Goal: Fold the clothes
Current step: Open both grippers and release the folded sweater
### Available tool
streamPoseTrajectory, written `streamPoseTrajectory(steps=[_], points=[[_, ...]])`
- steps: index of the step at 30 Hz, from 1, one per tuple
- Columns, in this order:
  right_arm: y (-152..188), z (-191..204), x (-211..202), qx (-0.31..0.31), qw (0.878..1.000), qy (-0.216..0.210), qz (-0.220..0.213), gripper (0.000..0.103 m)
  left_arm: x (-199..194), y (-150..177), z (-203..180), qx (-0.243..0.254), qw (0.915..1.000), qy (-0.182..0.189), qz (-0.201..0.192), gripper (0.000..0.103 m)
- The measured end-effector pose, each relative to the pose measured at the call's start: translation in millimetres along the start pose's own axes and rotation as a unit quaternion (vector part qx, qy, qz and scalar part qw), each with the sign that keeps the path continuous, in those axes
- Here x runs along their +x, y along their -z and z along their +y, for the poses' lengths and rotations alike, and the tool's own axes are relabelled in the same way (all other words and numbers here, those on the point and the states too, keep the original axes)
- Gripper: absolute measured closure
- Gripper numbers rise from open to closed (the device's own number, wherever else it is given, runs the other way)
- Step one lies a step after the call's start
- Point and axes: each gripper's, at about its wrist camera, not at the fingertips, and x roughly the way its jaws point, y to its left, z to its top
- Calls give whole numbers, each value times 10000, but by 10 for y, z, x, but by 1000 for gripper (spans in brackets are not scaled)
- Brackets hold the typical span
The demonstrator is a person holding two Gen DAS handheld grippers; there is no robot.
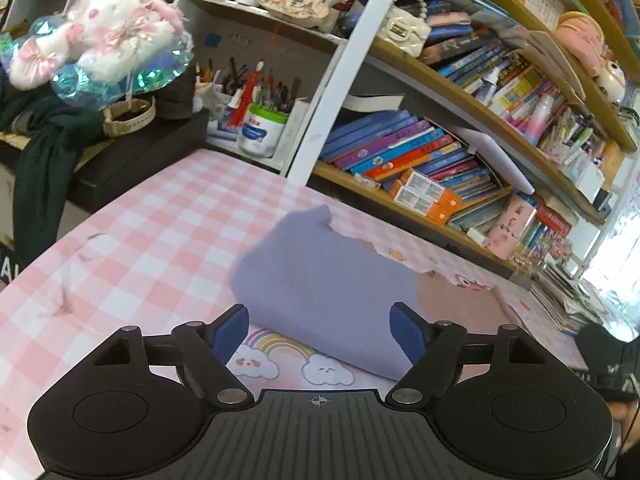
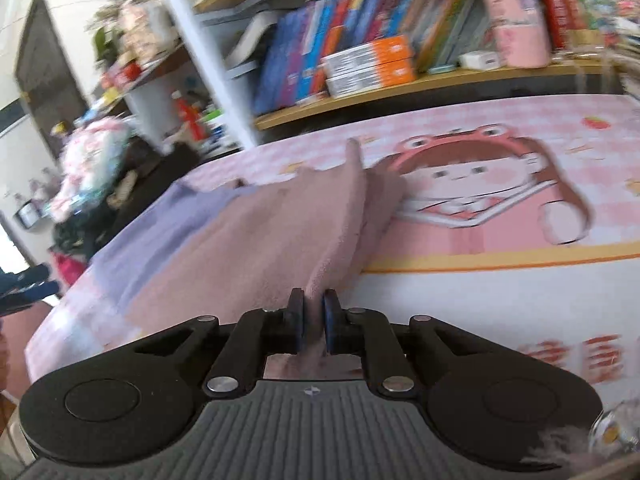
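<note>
A soft garment, lilac on one side and pink on the other, lies on the pink cartoon table mat. In the left wrist view my left gripper stands open, its blue pads apart on either side of the lilac fold's near edge, not pressing it. In the right wrist view my right gripper is shut on a raised ridge of the pink cloth, which runs up and away from the pads. The lilac part lies to its left on the mat.
A packed bookshelf runs along the table's far edge behind a white post. At the far left stand pen pots, a black box with a plush bouquet on it, and a hanging dark green cloth.
</note>
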Motion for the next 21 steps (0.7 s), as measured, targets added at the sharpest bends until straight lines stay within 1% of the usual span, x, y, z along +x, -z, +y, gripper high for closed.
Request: streamPoseTrajectory(steps=[6, 8, 9, 12, 13, 14, 15, 17, 18, 19, 21], points=[[94, 405, 93, -727, 9968, -288, 180, 86, 28, -8, 112, -366, 9991, -218, 9, 24], [96, 444, 61, -939, 9953, -192, 120, 76, 62, -16, 150, -535, 9983, -226, 52, 24], [83, 428, 20, -984, 9950, -147, 52, 68, 90, -19, 171, -647, 9976, -233, 100, 24], [29, 409, -133, -1297, 9913, 10, -218, 65, 209, -16, 243, -997, 9942, -289, 295, 23], [11, 447, -180, -1574, 9870, 29, -321, 61, 250, -10, 268, -1103, 9928, -306, 358, 23], [-8, 486, -227, -1854, 9817, 48, -423, 60, 293, -2, 286, -1204, 9913, -324, 416, 23], [-19, 541, -261, -2193, 9743, 37, -514, 58, 340, 0, 300, -1312, 9897, -340, 465, 23], [-29, 621, -250, -2666, 9620, -84, -575, 58, 424, 0, 315, -1500, 9864, -374, 556, 23], [-34, 661, -244, -2899, 9551, -145, -603, 58, 449, -7, 313, -1551, 9856, -384, 554, 20], [-45, 693, -205, -3034, 9509, -257, -554, 58, 465, -17, 307, -1584, 9850, -396, 549, 19], [-62, 715, -92, -3165, 9467, -479, -369, 58, 491, -45, 304, -1673, 9833, -436, 572, 18]])
